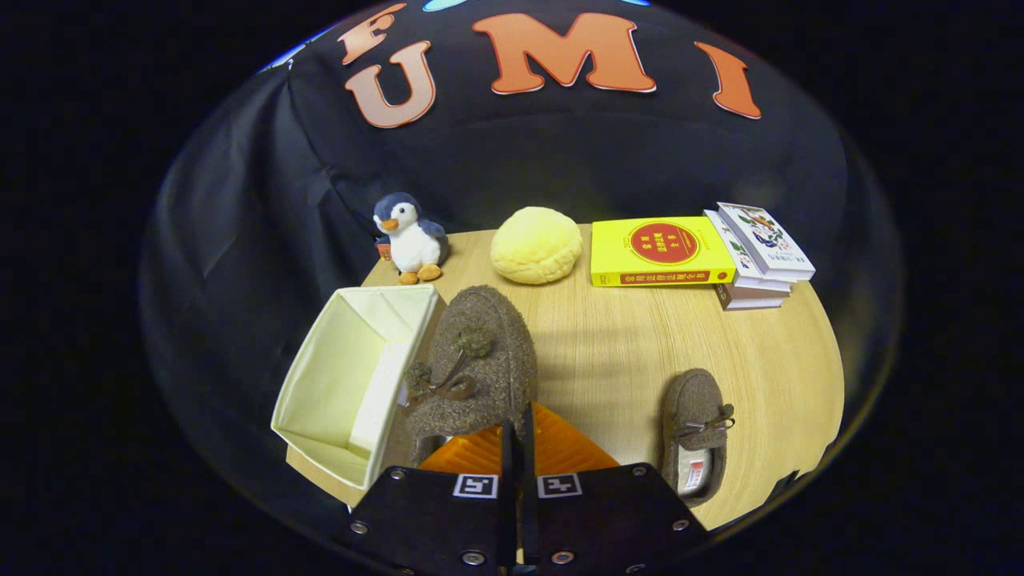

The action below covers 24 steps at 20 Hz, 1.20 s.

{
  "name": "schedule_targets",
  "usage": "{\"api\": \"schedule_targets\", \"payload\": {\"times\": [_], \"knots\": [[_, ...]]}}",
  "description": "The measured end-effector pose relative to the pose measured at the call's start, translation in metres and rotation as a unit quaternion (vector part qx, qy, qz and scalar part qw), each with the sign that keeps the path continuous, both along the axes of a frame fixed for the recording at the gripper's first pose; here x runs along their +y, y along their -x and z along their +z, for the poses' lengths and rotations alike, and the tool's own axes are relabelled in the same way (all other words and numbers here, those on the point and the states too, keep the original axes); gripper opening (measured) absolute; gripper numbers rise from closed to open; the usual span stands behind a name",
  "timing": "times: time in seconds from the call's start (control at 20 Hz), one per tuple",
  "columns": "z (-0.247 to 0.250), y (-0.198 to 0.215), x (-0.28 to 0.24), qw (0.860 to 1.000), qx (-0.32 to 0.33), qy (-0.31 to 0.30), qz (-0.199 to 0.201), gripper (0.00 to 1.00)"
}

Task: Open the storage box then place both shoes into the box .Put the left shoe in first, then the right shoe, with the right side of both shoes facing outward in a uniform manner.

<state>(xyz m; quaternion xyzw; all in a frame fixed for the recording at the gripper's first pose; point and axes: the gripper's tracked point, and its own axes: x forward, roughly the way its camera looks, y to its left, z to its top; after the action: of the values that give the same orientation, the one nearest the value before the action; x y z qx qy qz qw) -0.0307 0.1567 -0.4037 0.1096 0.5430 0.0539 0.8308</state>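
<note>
My gripper (516,436) is shut on the heel rim of a brown fuzzy shoe (478,364), which hangs just ahead of the fingers, lifted above the table, toe pointing away, its bow facing up. The shoe sits right beside the open cream fabric storage box (336,376), which stands left of the fingers with its mouth open and nothing visible inside. The second brown shoe (696,428) lies flat on the wooden table (624,344) to the right of the fingers, toe pointing away.
Along the table's back edge stand a plush penguin (408,238), a yellow round cushion (536,244), a yellow book (660,250) and a small stack of books (760,256). The table's near edge runs just below the box and the second shoe.
</note>
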Motion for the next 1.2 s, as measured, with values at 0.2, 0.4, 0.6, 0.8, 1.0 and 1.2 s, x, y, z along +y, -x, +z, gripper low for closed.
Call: {"api": "schedule_targets", "payload": {"times": [0.2, 0.4, 0.6, 0.8, 1.0, 1.2], "knots": [[0.029, -0.020, 0.046, 0.999, -0.013, -0.032, 0.004, 0.04], [0.030, -0.031, 0.097, 0.999, -0.012, -0.048, 0.015, 0.04], [0.014, -0.034, 0.144, 0.998, 0.005, -0.062, 0.021, 0.04], [-0.012, -0.038, 0.177, 0.997, 0.024, -0.065, 0.025, 0.04], [-0.042, -0.028, 0.199, 0.996, 0.066, -0.058, 0.025, 0.05], [-0.067, -0.018, 0.217, 0.992, 0.105, -0.062, 0.028, 0.06]]}}
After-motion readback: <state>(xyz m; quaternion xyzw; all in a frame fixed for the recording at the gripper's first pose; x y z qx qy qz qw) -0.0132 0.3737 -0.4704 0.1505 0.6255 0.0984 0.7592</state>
